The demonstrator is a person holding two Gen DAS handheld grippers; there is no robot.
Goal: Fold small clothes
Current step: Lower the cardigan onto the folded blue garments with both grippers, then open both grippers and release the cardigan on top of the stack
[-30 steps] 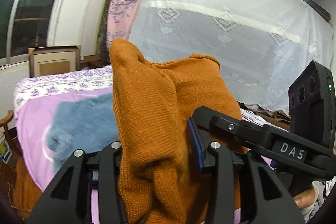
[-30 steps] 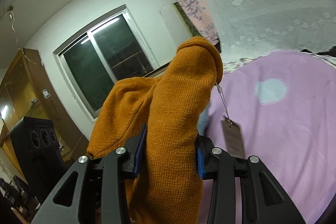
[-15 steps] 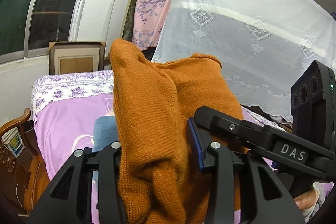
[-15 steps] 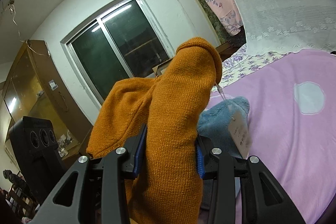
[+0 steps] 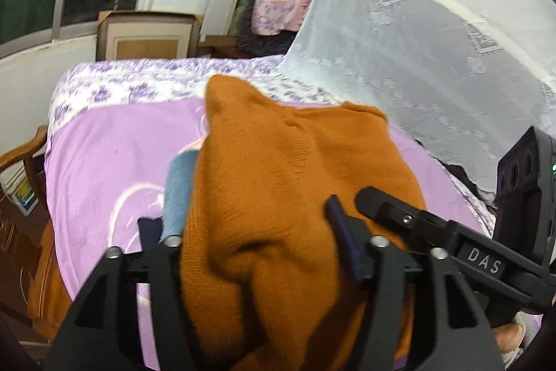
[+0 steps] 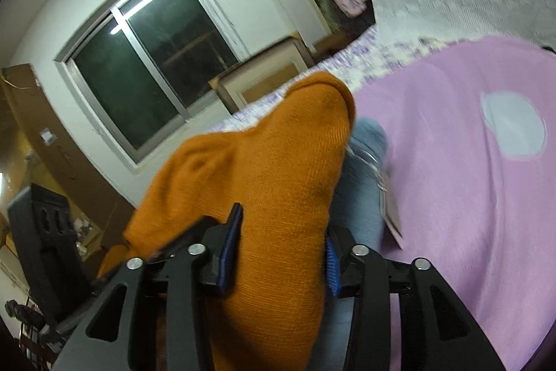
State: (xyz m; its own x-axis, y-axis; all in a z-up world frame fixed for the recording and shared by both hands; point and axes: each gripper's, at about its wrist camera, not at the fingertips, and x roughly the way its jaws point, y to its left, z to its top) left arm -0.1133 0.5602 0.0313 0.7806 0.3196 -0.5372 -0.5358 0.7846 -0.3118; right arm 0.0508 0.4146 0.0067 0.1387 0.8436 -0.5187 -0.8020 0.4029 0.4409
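Two tongs, left (image 5: 257, 252) and right (image 6: 278, 249), share one orange sweater (image 5: 295, 183).

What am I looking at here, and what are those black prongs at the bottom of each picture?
No robot: a person holds a two-finger gripper in each hand, each with a camera looking along its fingers. One picture is from the left gripper, the other from the right gripper. Both have one orange knit garment between their fingers, above a bed's purple cover. A blue garment lies there underneath. Both jaws have just been opening: the left's seem clear of the cloth, the right's press it.
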